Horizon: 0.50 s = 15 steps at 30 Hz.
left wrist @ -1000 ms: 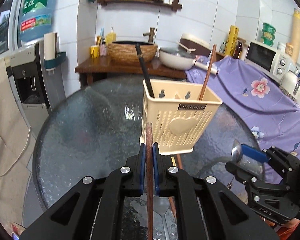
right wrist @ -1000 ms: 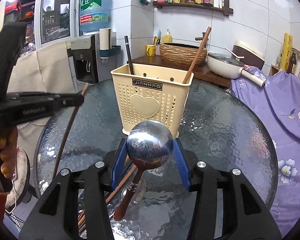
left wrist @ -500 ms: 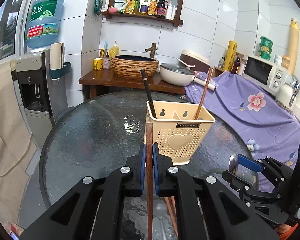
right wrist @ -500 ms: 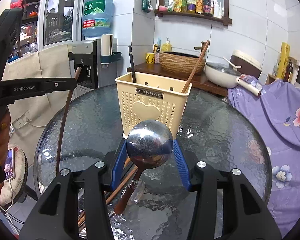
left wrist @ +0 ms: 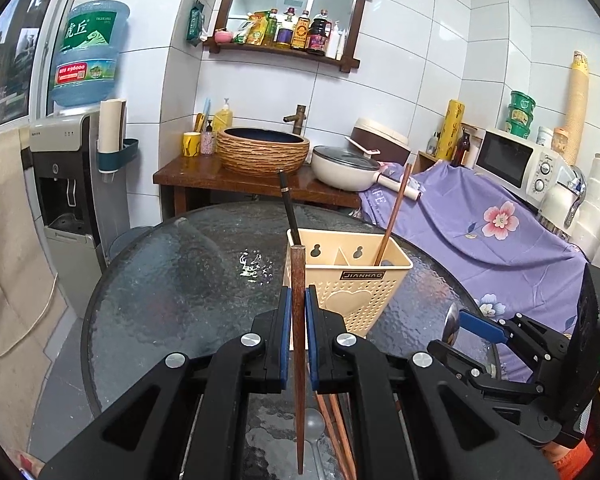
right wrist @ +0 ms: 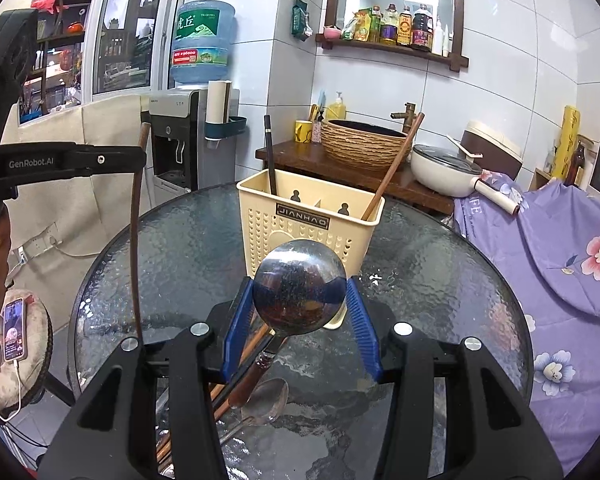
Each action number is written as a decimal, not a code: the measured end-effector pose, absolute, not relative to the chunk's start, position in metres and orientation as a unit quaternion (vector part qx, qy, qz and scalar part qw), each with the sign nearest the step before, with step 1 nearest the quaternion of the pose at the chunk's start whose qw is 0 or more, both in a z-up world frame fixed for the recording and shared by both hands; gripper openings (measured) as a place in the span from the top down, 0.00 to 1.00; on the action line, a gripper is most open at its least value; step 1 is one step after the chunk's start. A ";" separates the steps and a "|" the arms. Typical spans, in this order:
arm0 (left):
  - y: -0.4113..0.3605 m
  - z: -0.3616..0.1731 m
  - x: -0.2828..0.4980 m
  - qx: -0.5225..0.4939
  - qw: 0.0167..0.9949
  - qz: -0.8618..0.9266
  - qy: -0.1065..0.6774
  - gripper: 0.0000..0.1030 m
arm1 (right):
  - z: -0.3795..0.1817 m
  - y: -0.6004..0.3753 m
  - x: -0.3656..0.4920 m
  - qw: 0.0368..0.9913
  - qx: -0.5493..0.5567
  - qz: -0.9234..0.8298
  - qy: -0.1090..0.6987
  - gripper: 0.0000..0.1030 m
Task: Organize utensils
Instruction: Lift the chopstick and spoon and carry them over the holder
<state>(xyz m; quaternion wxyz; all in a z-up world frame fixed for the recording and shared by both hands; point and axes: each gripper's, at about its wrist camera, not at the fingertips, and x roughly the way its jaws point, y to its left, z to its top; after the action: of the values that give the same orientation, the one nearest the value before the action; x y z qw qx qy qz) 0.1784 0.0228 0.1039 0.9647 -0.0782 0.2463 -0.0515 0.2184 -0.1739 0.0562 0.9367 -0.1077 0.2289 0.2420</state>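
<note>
- The left gripper [left wrist: 296, 312], low centre of the left wrist view, has its blue pads pinched on a dark wooden chopstick [left wrist: 298, 344], gripped well up its length with the top end poking just above the pads and the rest hanging toward the bottom of the frame.
- That chopstick looks light, stiff and smooth; held off its middle it may swing or slide, so a firm pinch suits it.
- The right gripper [right wrist: 300, 300], centre of the right wrist view, has its jaws partway apart and clamped across the bowl of a steel ladle [right wrist: 300, 288], whose wooden handle slopes to the lower left.
- The polished, rounded bowl is likely slippery and heavier than the handle; the handle would be the steadier place to hold.
- The cream utensil basket [left wrist: 350, 276] stands on the glass table [left wrist: 180, 288], just above centre in both views, with a black chopstick [left wrist: 288, 208] and a brown one [left wrist: 394, 208] leaning in its compartments.
- More chopsticks and a spoon [right wrist: 266, 400] lie on the glass at the bottom of the frame.
- Both grippers point gently downward toward the basket, short of its rim; the left one enters the right wrist view from the left edge, held higher.
</note>
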 end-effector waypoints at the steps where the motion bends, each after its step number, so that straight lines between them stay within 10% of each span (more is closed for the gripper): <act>1: 0.022 0.105 0.179 -0.078 0.965 -0.053 0.245 0.93 | 0.059 -0.173 0.219 0.937 -0.109 0.242 0.227 0.54; 15: 0.016 0.172 0.188 -0.055 0.975 -0.089 0.197 0.93 | 0.117 -0.180 0.248 0.938 -0.101 0.257 0.209 0.54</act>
<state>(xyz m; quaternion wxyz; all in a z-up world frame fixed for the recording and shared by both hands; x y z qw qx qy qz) 0.1885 0.0160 0.1720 0.9749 -0.0554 0.1966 -0.0887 0.2480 -0.1803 0.1169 0.9381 -0.1013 0.2088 0.2571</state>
